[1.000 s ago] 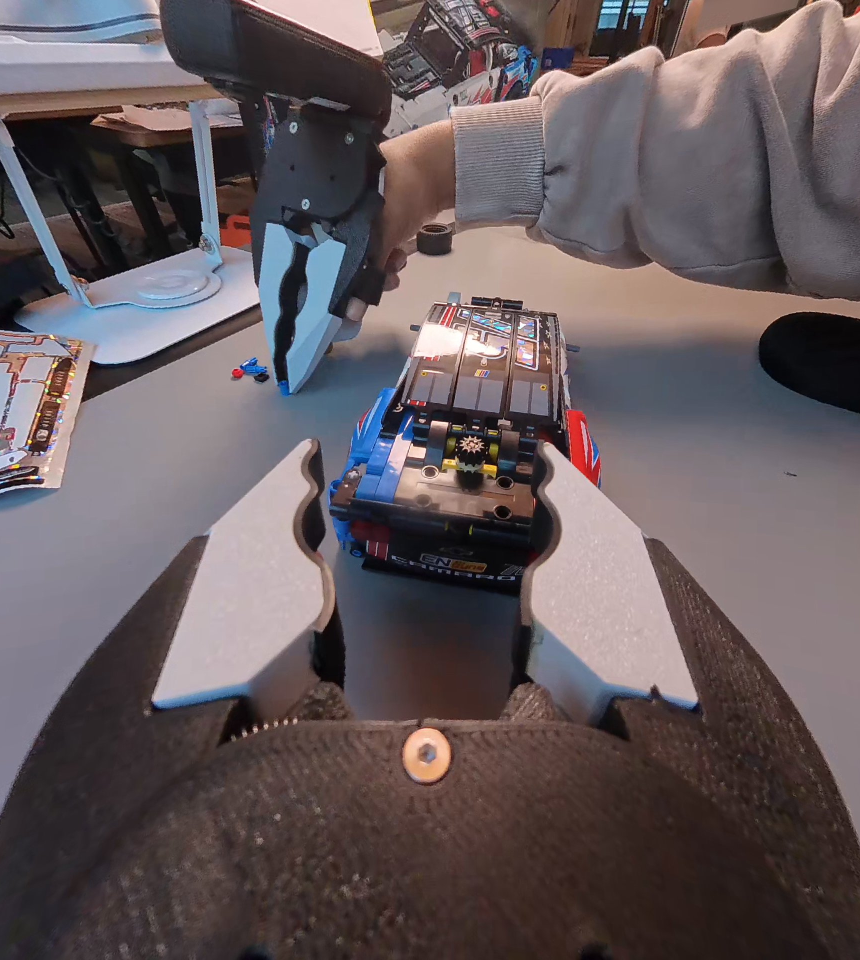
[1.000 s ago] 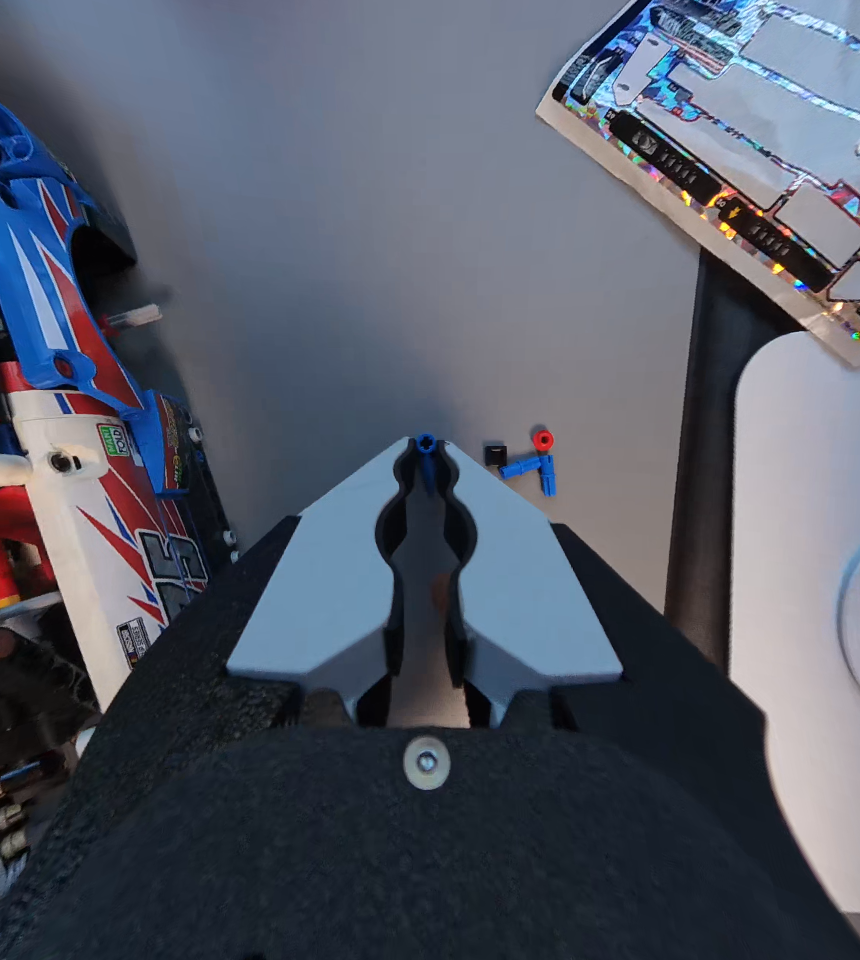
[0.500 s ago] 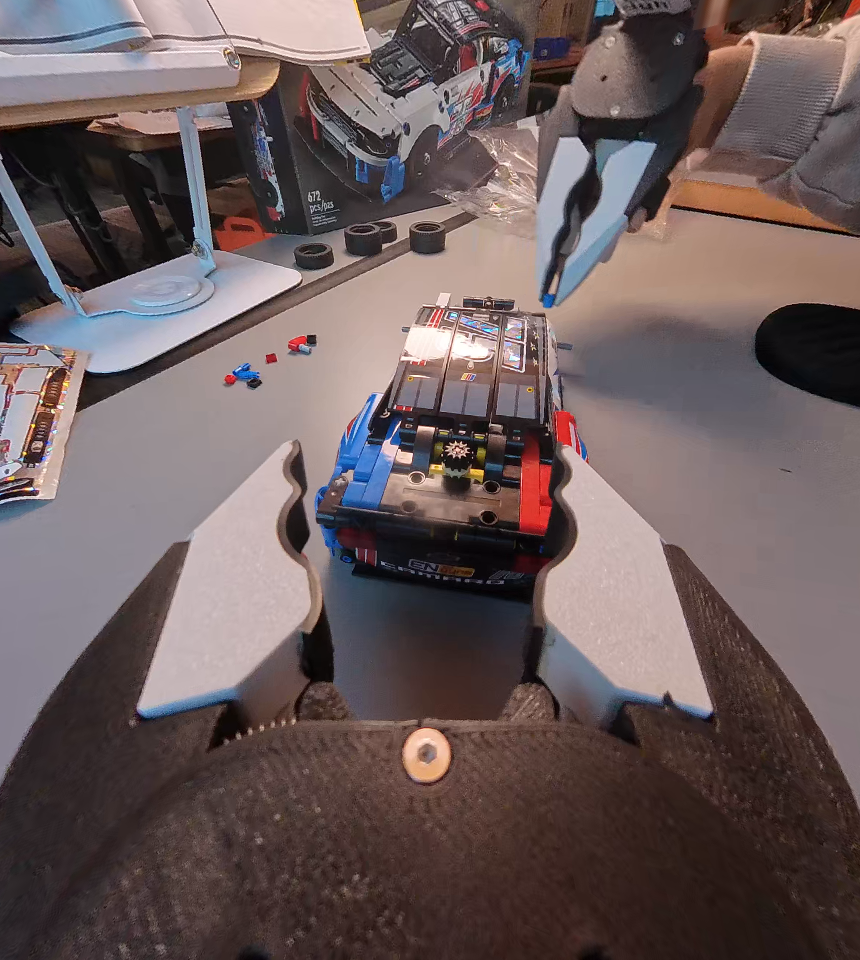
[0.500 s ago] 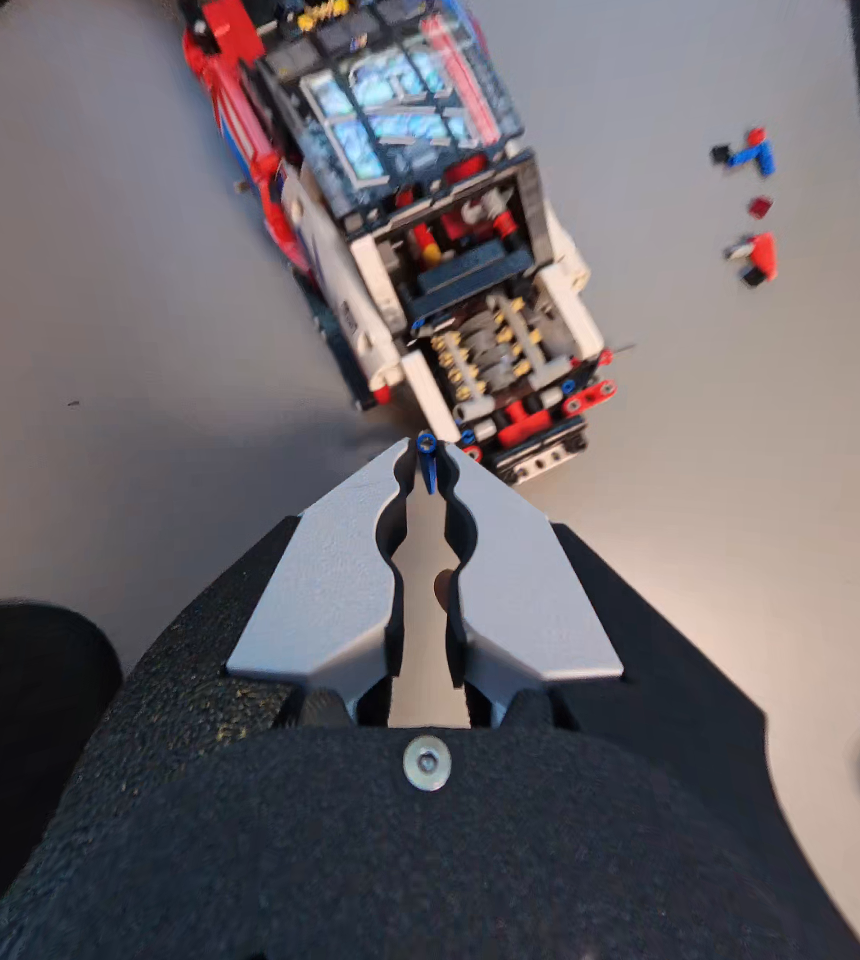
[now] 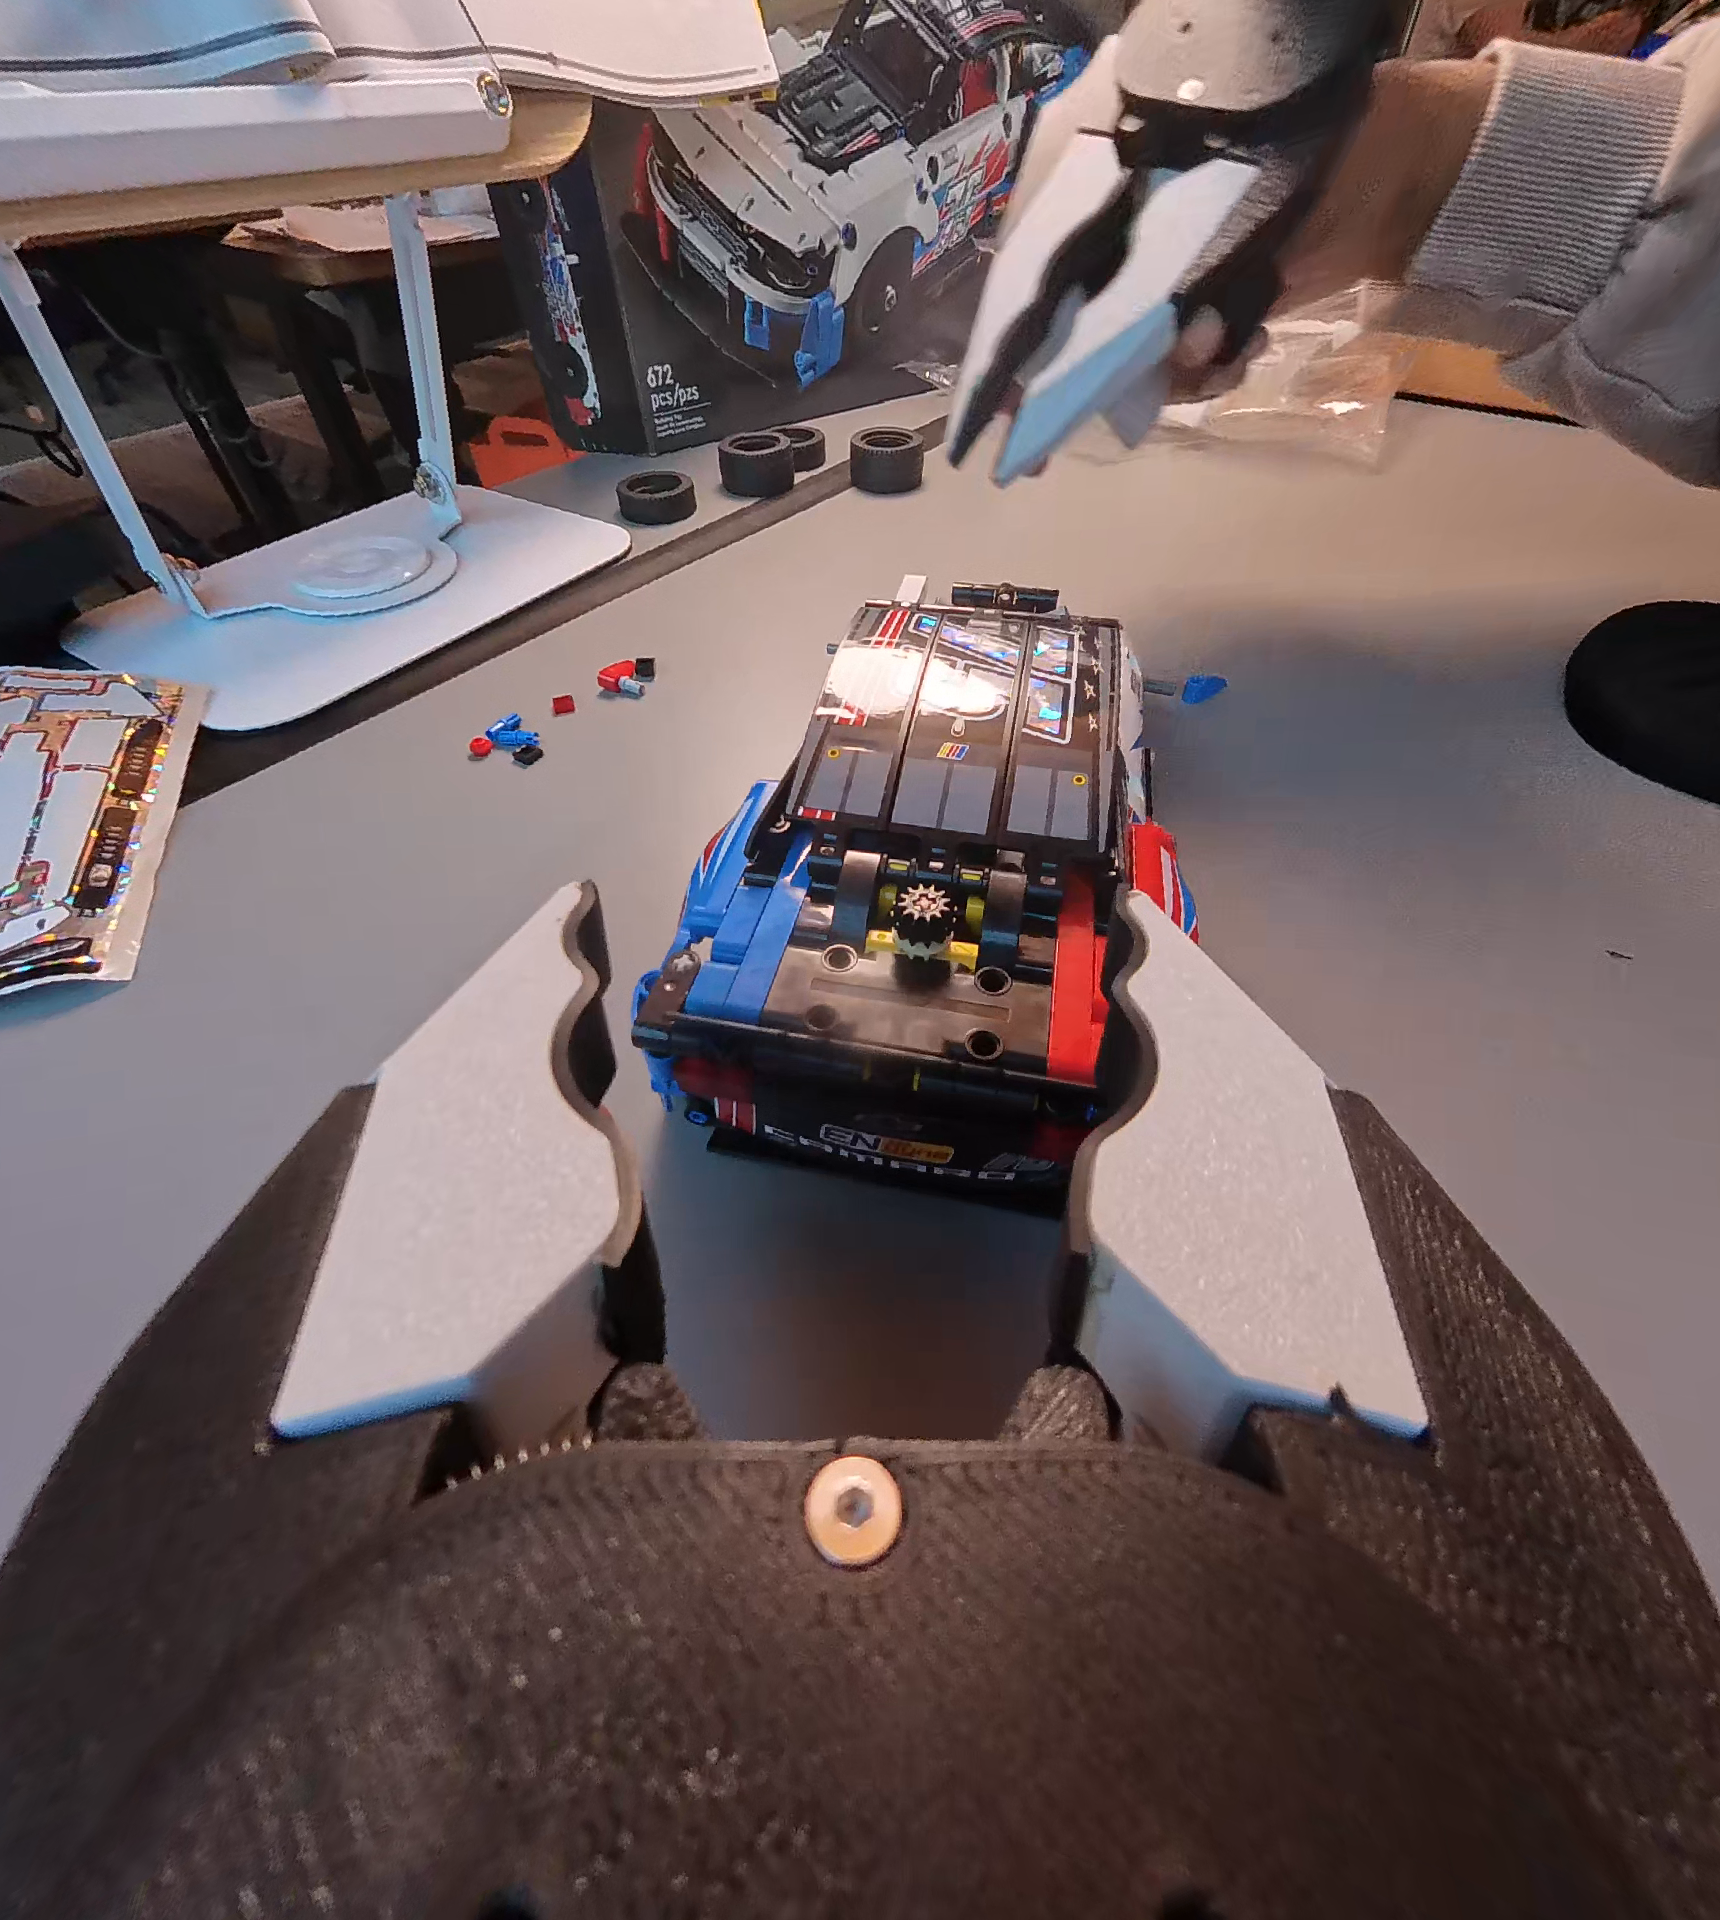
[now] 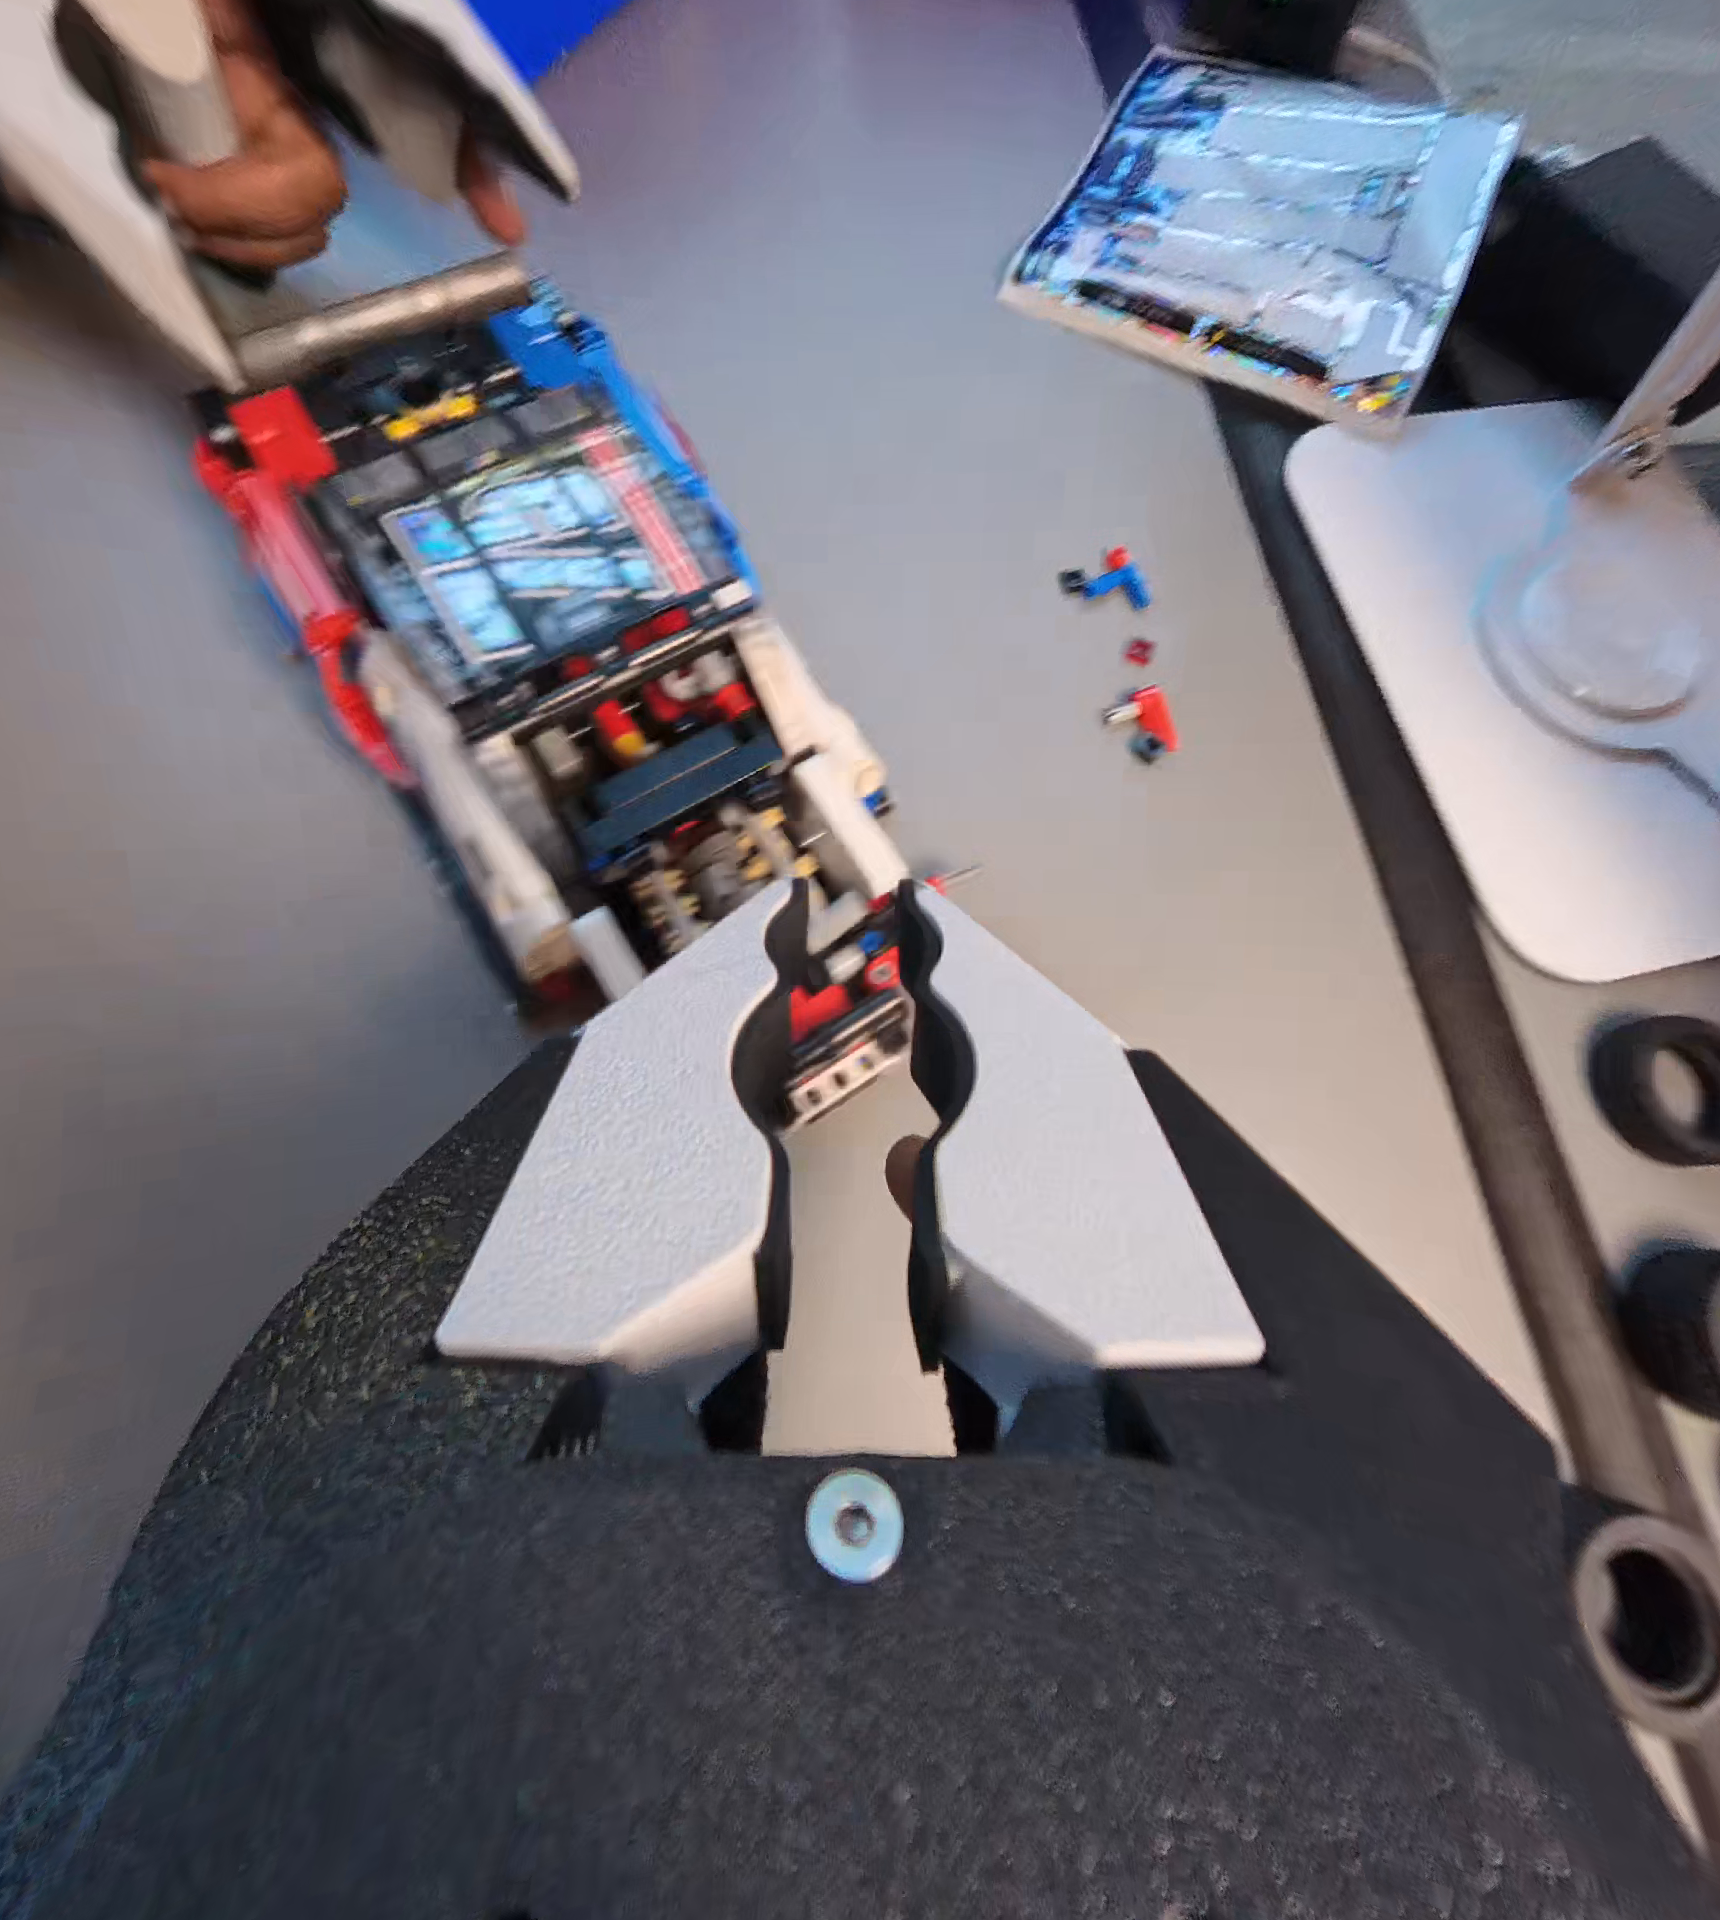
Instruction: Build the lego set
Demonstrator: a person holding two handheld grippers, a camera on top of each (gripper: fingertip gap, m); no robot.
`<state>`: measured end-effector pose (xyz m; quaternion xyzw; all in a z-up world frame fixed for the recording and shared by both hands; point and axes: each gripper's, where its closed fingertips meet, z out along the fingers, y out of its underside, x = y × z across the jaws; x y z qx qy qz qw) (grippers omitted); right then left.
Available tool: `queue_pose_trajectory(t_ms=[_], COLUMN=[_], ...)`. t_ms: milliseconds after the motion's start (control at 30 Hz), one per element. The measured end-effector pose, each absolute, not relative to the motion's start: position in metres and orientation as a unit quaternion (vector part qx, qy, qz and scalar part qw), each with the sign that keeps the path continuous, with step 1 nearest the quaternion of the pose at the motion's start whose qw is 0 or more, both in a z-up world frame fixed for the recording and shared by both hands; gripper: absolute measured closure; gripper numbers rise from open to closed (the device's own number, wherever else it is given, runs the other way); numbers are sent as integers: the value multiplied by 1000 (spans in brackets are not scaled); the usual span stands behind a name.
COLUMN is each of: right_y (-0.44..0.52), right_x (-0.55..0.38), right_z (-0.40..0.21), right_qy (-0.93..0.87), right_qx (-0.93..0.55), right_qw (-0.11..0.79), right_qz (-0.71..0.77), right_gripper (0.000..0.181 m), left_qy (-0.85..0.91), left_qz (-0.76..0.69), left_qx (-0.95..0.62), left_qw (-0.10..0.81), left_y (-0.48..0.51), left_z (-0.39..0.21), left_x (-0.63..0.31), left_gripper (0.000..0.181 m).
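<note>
The toy car (image 5: 923, 894) sits on the grey table (image 5: 1355, 1039), its rear end between the tips of your left claw (image 5: 861, 1060), which is spread wide and holds nothing. Your right claw (image 6: 851, 914) hovers over the car's open front end, parted a little; nothing sits between its tips.

Judging by its build, the car is light, rigid plastic that slides easily on the smooth table. Its clipped-on panels and the thin pins sticking out at the sides could pop off under a hard squeeze. Take hold low across the rear body sides, on the solid red and blue beams, not the glossy stickered roof (image 5: 970, 727).

The loose small pieces (image 5: 513, 738) near the lamp base (image 5: 357, 582) are tiny, so pinch them at the very tips.
</note>
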<state>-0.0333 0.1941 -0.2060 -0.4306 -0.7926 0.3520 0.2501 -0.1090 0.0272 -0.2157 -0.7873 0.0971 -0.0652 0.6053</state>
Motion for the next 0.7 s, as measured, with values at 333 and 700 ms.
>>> queue_pose_trajectory(t_ms=[333,700], right_y=[240,236], right_x=[-168,-174], right_z=[-269,-284], right_qy=[-834,-856], right_qx=[-442,-432], right_qw=[182,134], right_qz=[277,250], right_gripper=[171,178], left_qy=[94,86], left_qz=[-44,-64], left_qx=[-792,-791], left_qw=[602,602], left_y=[25,25], left_z=[-219,-220], left_x=[-116,-118], left_gripper=[88,90])
